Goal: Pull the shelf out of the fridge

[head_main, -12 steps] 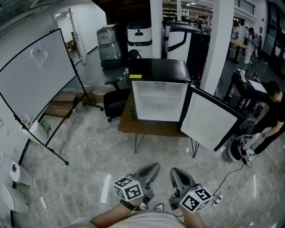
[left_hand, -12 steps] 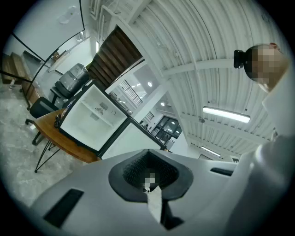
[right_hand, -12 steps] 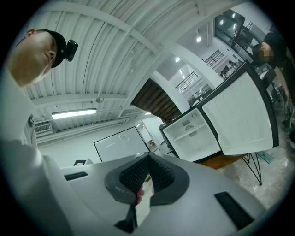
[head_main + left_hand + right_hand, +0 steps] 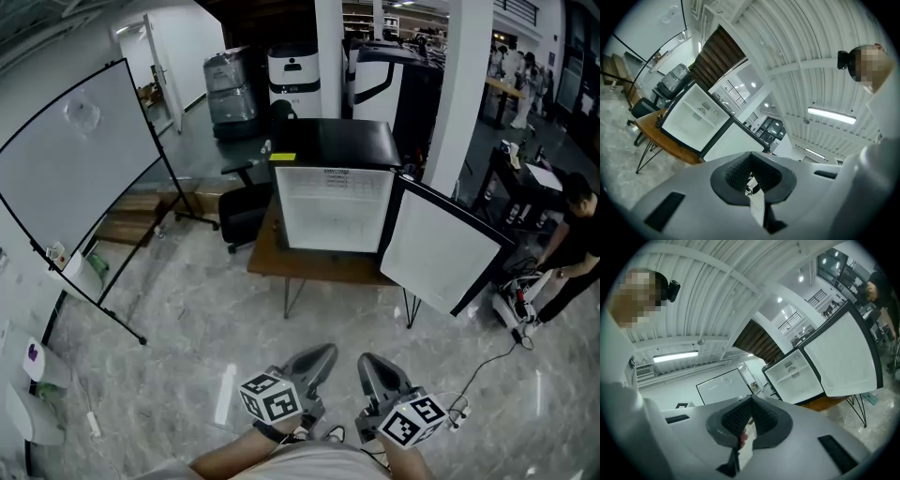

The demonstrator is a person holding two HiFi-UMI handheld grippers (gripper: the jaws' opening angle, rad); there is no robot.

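Head view: boxy black fridge (image 4: 333, 148), smooth white inside, flat white-lined door (image 4: 441, 248) swung open to the right. It stands on a brown wooden counter (image 4: 314, 269) with thin metal legs, over mottled grey floor (image 4: 187, 319). Left gripper (image 4: 322, 356) and right gripper (image 4: 367, 364) are low in frame, well apart from the fridge.

Left gripper view: dark ribbed fingers (image 4: 735, 174) meet at the tips, nothing between.

Right gripper view: fingers (image 4: 734, 418) likewise pressed together, empty. Shelf (image 4: 792, 375) is a thin pale line across the fridge interior, seated inside.
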